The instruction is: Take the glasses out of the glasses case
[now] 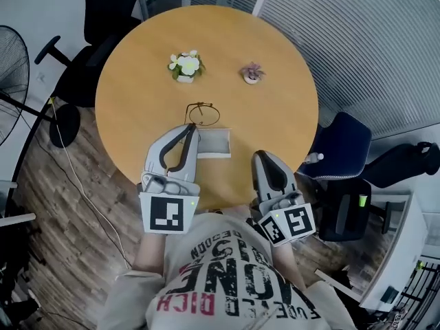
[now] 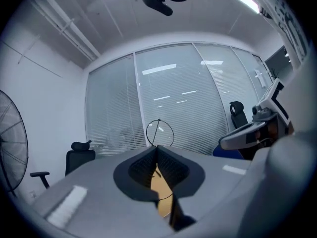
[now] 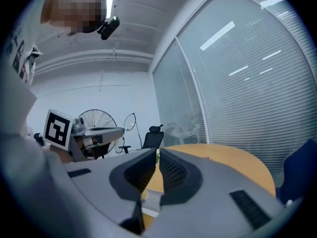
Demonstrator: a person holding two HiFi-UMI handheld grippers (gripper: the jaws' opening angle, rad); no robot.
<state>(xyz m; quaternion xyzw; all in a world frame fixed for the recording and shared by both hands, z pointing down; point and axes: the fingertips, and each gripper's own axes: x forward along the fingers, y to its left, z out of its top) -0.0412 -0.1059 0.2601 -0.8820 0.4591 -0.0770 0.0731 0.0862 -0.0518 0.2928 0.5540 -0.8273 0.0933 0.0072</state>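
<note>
Head view: left claw (image 1: 192, 125) was pressed together on the wire frame of the glasses (image 1: 204, 113), which stuck out just past its tips. The open white glasses case (image 1: 214, 144) lay on the table (image 1: 130, 81) just beside its fingers. Right claw (image 1: 264, 157) sat well off to the case's other side. Left gripper view: jaws pinched thin wire, with one lens ring standing above the tips. Right gripper view: jaws together, nothing between them. My judgement: glasses looked out of the case. I'd hold a light, steady pinch, keep the frame clear of the case wall, and set it flat beyond.
</note>
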